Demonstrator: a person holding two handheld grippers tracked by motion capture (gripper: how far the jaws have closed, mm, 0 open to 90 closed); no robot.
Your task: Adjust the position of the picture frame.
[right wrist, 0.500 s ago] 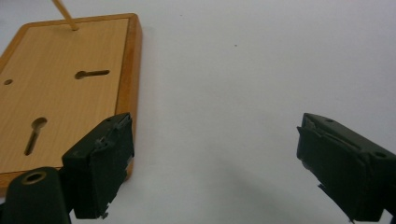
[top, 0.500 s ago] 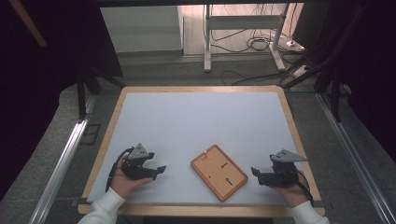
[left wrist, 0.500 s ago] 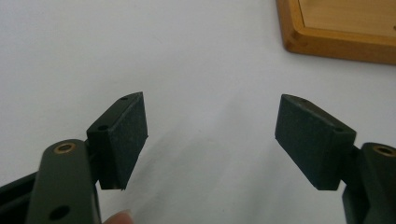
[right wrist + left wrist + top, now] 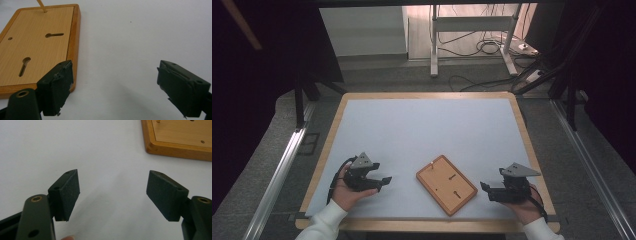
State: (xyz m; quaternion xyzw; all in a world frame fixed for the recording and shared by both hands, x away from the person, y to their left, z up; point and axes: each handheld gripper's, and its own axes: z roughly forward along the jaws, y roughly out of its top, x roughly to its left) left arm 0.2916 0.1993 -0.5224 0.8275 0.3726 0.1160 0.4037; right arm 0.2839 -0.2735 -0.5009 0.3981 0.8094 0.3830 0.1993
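A flat wooden board [image 4: 446, 184] with a raised rim lies tilted near the table's front edge; two keyhole slots and a thin upright peg mark its face. My left gripper [image 4: 384, 182] rests to the board's left, held in a hand, jaws open with nothing between them. In the left gripper view [image 4: 113, 192] the board's corner [image 4: 175, 142] lies ahead to the right. My right gripper [image 4: 483, 189] sits just right of the board, open and empty. The right gripper view [image 4: 113, 85] has the board [image 4: 40, 47] beside its left jaw.
A white mat [image 4: 427, 135] covers the table inside a wooden frame [image 4: 522, 125]. Beyond the far edge stand a white metal stand [image 4: 472, 35] and loose cables [image 4: 489, 47] on the floor. Metal rails [image 4: 277, 170] run along both sides.
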